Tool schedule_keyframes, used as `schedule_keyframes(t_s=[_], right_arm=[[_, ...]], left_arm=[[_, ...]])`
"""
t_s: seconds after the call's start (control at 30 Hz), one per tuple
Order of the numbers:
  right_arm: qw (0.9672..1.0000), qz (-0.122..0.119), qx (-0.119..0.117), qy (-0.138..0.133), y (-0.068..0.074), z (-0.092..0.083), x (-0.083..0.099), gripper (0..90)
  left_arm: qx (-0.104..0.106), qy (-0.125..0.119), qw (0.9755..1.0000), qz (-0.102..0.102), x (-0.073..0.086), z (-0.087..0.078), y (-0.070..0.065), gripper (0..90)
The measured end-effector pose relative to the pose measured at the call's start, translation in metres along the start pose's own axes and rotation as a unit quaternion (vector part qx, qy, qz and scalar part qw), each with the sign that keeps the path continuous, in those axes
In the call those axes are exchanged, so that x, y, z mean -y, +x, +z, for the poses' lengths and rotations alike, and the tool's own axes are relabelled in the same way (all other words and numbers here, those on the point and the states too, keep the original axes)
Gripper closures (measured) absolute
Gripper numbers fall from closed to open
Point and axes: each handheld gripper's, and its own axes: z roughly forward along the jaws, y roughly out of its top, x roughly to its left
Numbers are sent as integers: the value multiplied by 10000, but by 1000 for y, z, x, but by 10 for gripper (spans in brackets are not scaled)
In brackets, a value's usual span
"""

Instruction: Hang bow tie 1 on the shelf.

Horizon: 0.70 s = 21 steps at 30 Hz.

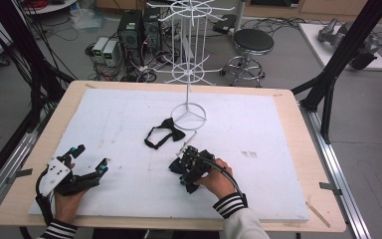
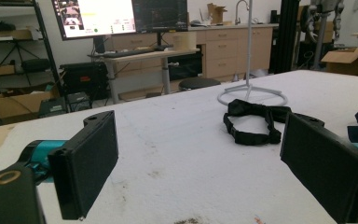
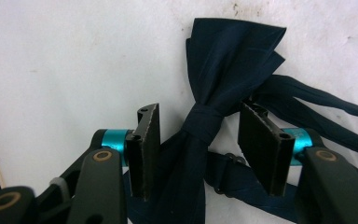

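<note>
While the right gripper (image 3: 198,144) points down over a dark blue bow tie (image 3: 228,60) near the front edge of the white board (image 1: 258,124), its jaws stand on either side of the knot without yet pressing it. Toward the front left corner, the left gripper (image 1: 90,158) rests with jaws spread wide and empty. A black bow tie (image 1: 165,133) lies mid-board beside the white wire rack (image 1: 189,112).

You are working in a lab: beyond your table's (image 1: 298,149) twelve o'clock edge, computer towers (image 1: 129,30) and tangled cables (image 1: 144,69) sit on the floor by a stool (image 1: 252,42), and monitors (image 2: 121,16) stand on a desk (image 2: 144,53) before wooden cabinets (image 2: 233,46).
</note>
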Motion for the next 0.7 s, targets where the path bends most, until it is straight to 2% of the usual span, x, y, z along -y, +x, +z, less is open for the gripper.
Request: schedule_keyframes(t_s=[0.13,0.23,0.27,0.37,0.4,0.7], right_arm=[[10000,-17,6,5,-1,0,0,542],[10000,51,11,22,-1,-1,0,653],[10000,51,11,22,-1,-1,0,653],[9996,254,-24,83,-4,0,1,721],[9994,318,-36,89,-4,-1,1,727],[9995,293,-11,96,-5,-1,1,750]], left_arm=[[3,1,10000,-2,0,0,0,115],[0,0,10000,-10,0,0,0,115],[1,-1,10000,-5,0,0,0,115],[2,-4,10000,-5,0,0,0,115],[2,-3,10000,-5,0,0,0,115],[2,-1,10000,-3,0,0,0,115]])
